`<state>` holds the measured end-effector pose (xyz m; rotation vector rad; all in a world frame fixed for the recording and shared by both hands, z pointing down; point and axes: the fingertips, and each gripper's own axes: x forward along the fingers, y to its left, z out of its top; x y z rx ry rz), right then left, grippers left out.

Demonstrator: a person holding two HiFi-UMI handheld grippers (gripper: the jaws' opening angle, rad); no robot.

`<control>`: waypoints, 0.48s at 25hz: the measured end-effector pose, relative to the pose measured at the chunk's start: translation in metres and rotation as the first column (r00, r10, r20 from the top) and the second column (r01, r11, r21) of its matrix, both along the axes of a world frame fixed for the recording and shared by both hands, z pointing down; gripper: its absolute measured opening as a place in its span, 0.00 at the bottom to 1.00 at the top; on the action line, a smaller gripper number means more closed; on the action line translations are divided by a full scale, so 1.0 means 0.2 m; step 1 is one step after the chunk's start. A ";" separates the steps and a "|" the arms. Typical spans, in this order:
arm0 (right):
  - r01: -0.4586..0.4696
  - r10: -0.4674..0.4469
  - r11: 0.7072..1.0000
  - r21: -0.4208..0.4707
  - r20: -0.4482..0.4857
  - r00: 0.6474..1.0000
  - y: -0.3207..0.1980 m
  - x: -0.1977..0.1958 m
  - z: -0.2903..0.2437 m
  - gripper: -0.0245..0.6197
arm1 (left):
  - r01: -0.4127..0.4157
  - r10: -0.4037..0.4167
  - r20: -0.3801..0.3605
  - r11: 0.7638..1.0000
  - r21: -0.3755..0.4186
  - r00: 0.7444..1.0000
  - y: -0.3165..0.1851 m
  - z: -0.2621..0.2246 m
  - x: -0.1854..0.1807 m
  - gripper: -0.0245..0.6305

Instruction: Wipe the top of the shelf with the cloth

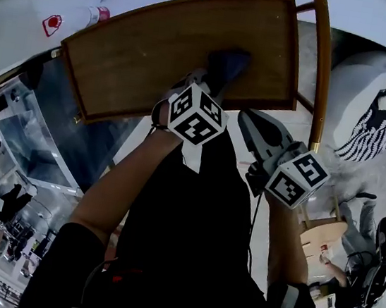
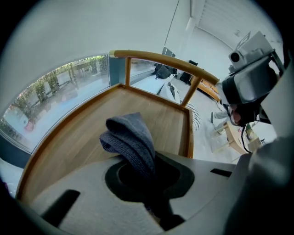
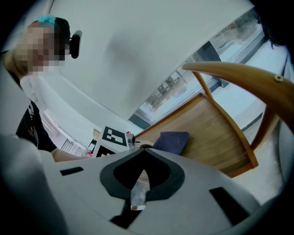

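Pinching the folded grey cloth (image 2: 131, 137) tightly, the left tool (image 1: 209, 81) is holding it down on the wooden shelf (image 1: 134, 63) top, toward the shelf's near edge. The right tool (image 3: 138, 190) is hanging just off that edge, jaws closed together, gripping nothing.

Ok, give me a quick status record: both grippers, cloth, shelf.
left gripper: shut on the cloth, over the shelf top
right gripper: jaws together, holding nothing, off the shelf by its near right corner
cloth: blue-grey, bunched, looks to rest on the wood right of centre
shelf: wooden top with a raised rim
rail: curved wood, along the shelf's right side
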<state>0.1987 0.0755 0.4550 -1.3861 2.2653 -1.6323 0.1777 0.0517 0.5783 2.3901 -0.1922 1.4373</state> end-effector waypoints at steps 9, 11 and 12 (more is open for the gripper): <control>-0.048 0.048 0.999 0.003 -0.001 0.999 0.04 0.12 0.00 0.05 | -0.059 0.059 -0.016 0.998 0.001 0.998 0.05 -0.01 0.16 0.11; -0.053 0.053 0.999 0.002 -0.001 0.999 0.05 0.13 0.00 0.05 | -0.068 0.068 -0.021 0.998 0.001 0.997 0.06 -0.01 0.19 0.11; -0.057 0.057 0.998 0.002 -0.001 0.998 0.05 0.14 0.00 0.05 | -0.072 0.072 -0.023 0.997 0.000 0.997 0.06 -0.01 0.20 0.11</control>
